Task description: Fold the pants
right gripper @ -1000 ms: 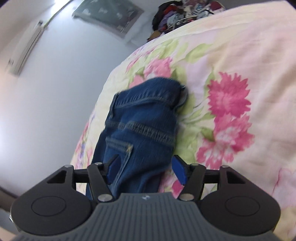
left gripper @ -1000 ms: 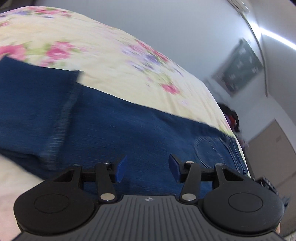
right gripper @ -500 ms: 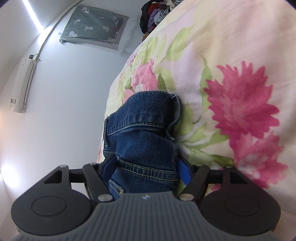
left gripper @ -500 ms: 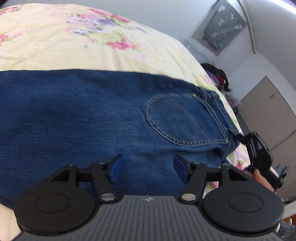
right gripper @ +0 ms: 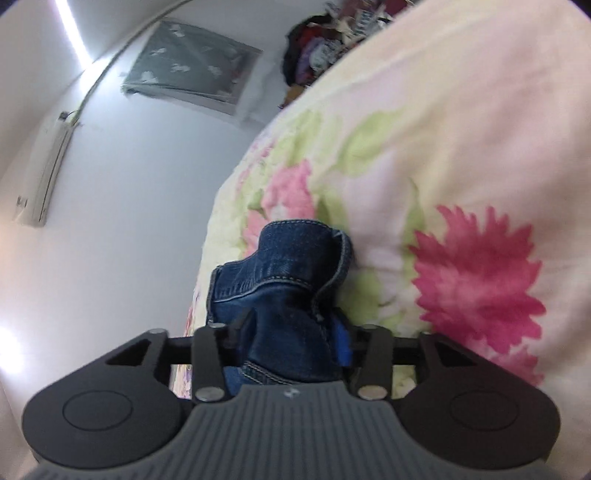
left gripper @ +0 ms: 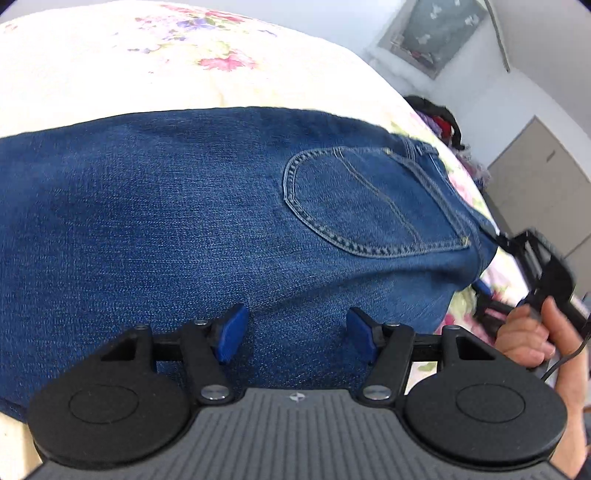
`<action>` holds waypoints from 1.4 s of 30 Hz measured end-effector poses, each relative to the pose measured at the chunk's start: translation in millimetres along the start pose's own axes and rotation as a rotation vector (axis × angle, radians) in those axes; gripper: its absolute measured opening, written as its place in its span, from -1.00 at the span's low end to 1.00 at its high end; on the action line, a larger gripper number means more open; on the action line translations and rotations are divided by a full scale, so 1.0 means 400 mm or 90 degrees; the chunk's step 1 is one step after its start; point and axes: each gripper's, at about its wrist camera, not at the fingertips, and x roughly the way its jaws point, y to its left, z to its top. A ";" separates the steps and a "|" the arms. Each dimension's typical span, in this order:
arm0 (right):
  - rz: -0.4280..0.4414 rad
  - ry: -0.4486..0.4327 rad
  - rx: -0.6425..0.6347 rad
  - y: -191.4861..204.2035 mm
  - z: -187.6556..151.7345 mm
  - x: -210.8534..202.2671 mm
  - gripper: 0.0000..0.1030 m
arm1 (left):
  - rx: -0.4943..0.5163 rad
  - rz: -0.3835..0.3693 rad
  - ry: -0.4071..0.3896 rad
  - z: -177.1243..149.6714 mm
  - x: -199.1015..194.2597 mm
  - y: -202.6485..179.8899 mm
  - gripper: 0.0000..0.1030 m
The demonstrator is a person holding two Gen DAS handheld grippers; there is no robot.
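Blue denim pants (left gripper: 192,221) lie flat across the floral bedspread (left gripper: 147,70), back pocket (left gripper: 373,206) to the right; the left gripper (left gripper: 293,338) hovers spread apart over the near edge. In the right wrist view, the right gripper (right gripper: 288,341) pinches a bunched waistband fold (right gripper: 284,280).

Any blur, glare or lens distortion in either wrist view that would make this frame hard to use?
Left wrist view: blue denim jeans sharp, pocket stitching crisp; fisheye bows the floral bedspread. Right wrist view: softer overall, pink flower blurred, ceiling light strip blown out; bunched denim clamped in the right gripper stays legible.
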 end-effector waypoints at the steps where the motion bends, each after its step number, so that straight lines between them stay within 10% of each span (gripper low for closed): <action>1: 0.006 0.003 0.009 -0.002 0.002 0.000 0.01 | -0.011 -0.008 -0.007 -0.001 -0.008 0.006 0.40; 12: -0.023 0.066 -0.130 0.047 -0.045 0.054 0.31 | -0.085 -0.040 -0.024 0.010 -0.016 0.067 0.40; 21: 0.036 0.023 -0.178 0.085 -0.041 0.032 -0.43 | -0.103 -0.051 -0.030 0.005 -0.036 0.080 0.40; 42: 0.225 -0.094 -1.030 0.365 -0.504 -0.178 -0.48 | -0.256 -0.065 -0.141 -0.042 -0.207 0.308 0.40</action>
